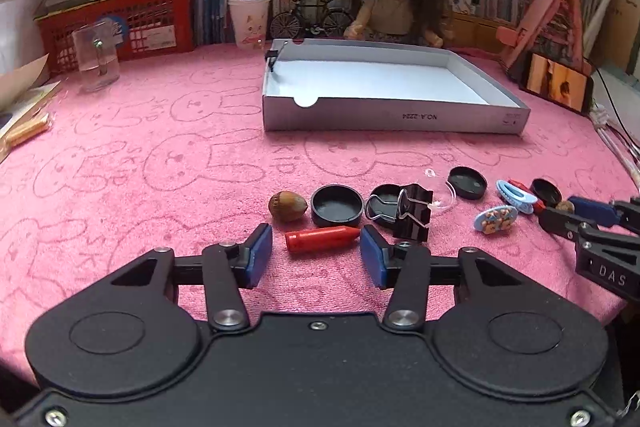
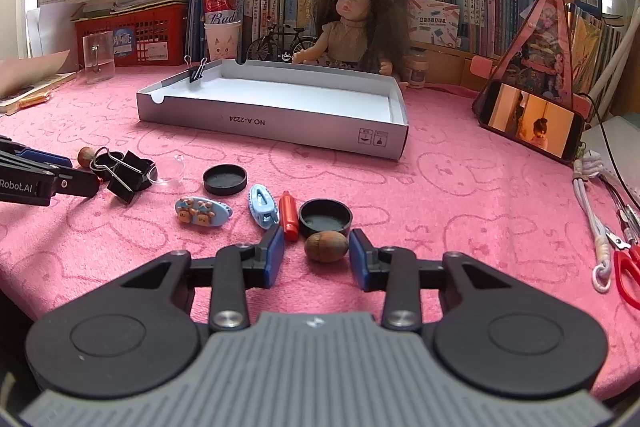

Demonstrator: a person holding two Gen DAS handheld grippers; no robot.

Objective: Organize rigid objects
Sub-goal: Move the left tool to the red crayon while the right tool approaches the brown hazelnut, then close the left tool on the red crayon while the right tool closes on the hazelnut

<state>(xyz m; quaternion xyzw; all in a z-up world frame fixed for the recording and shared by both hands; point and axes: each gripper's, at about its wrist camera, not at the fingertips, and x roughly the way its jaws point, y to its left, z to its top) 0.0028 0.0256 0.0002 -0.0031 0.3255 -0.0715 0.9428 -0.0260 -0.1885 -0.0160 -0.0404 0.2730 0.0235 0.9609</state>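
Observation:
My left gripper is open low over the pink cloth, with a red bullet-shaped piece lying crosswise between its blue pads; a gap shows at the left pad. My right gripper is also open, and a brown nut sits between its pads, close to the right one. Around them lie black caps, a black binder clip, a bear hair clip, a blue hair clip and a second nut. A shallow grey box stands behind, with a small clip on its rim.
A doll, a toy bicycle and rows of books stand behind the box. A propped phone is at the right, with red scissors and a white cord near the table's right edge. A clear glass and a red basket stand at the back left.

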